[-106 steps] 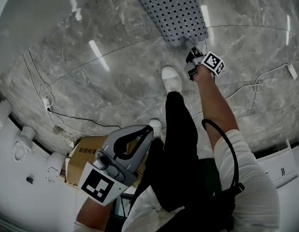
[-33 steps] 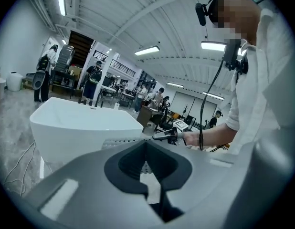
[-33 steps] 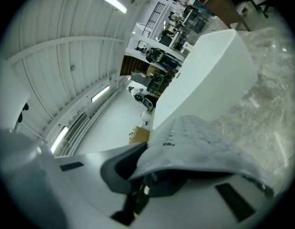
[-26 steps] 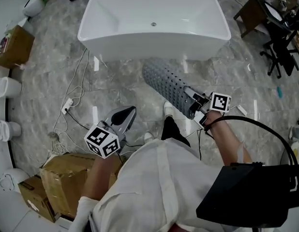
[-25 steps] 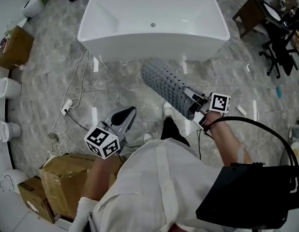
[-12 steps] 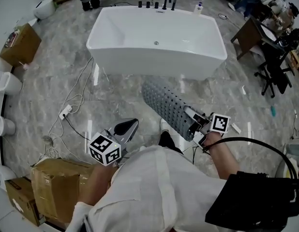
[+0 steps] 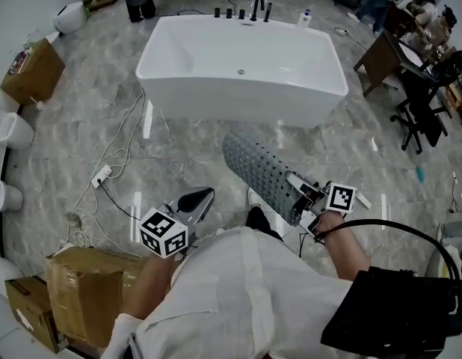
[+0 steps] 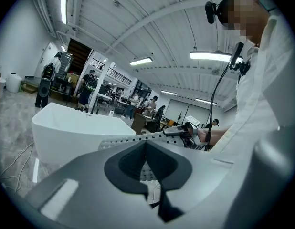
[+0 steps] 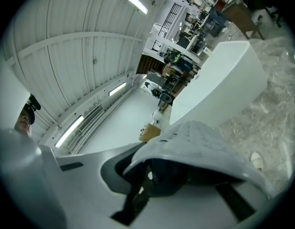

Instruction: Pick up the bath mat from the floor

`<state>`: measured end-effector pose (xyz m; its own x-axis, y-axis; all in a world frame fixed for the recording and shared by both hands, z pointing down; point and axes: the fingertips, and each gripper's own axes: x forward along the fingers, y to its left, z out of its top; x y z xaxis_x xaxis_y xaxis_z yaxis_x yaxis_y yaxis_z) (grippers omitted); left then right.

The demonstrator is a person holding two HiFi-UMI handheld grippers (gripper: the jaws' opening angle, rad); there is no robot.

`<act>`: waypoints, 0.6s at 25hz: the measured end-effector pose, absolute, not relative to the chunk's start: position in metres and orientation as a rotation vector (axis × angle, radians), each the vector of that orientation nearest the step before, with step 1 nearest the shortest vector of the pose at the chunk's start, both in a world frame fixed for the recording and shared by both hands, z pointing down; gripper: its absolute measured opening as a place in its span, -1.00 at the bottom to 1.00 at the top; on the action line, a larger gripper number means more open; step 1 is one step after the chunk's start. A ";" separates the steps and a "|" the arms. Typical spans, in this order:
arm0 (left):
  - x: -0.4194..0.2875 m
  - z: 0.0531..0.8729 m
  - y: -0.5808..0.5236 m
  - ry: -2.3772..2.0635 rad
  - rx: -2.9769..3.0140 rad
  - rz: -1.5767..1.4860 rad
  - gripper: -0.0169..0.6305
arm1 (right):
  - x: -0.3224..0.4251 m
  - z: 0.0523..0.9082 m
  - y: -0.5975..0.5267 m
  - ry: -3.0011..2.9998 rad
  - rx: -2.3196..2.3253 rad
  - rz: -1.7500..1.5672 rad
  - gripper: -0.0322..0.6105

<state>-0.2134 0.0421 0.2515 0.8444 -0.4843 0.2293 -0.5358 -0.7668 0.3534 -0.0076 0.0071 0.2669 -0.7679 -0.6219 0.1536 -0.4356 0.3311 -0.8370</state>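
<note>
Bath mat [image 7: 262, 172] hangs above marble floor [image 7: 179, 152] before white bathtub [image 7: 238, 96].

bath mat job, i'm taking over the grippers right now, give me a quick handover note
Right gripper: shut on one end of the bath mat, which sticks out roughly level toward the bathtub, curled along its length.
Left gripper: shut, nothing between its jaws, held out in front of the person above the floor.
Done: the mat is off the floor; no part of it appears to touch the tiles.
Left: nothing of the pickup itself; hold the right grip firm. Where the mat goes next the pictures do not show.
</note>
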 end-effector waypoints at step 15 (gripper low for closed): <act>-0.215 0.250 0.040 -0.764 2.619 0.151 -0.93 | -0.010 0.262 0.005 2.414 -0.955 -1.397 -0.86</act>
